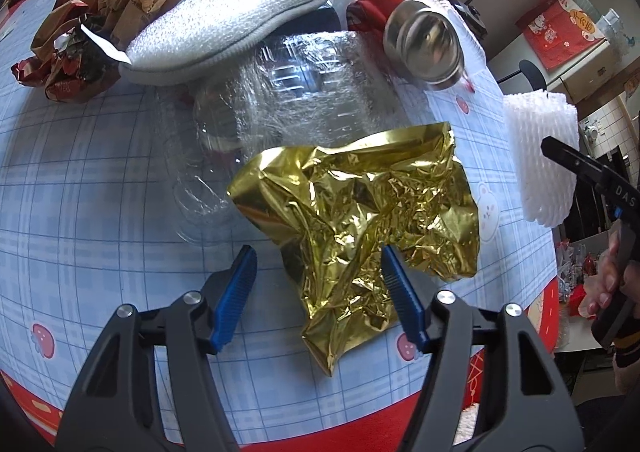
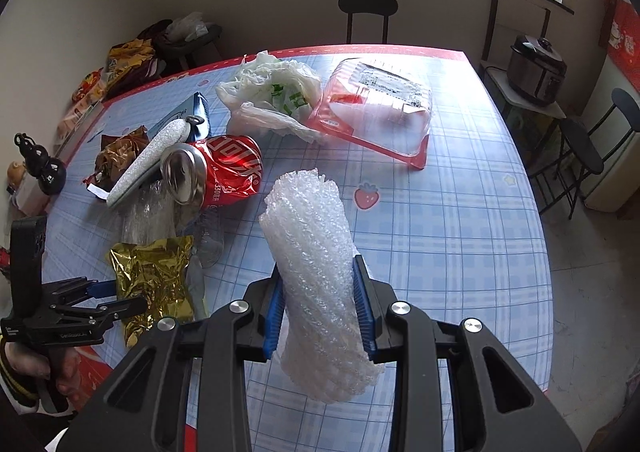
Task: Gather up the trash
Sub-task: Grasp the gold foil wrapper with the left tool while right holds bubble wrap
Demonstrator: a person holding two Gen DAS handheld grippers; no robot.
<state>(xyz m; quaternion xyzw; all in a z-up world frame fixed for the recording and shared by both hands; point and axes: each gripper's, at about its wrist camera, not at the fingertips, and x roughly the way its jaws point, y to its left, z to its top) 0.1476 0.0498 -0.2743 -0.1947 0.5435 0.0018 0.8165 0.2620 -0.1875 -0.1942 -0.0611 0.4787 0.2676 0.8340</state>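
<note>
in the left wrist view, the left gripper stands wide, its jaws straddling the near end of a crumpled gold foil wrapper on the checked tablecloth; whether the pads touch it i cannot tell. a dented can lies at one o'clock. in the right wrist view, the right gripper clamps a white foam net roll above the table, with the red can at eleven o'clock.

Right gripper at lower centre clamps a white foam net roll, lifted off the checked tablecloth. Left gripper at lower left straddles crumpled gold foil. Crushed red can left of centre.
</note>
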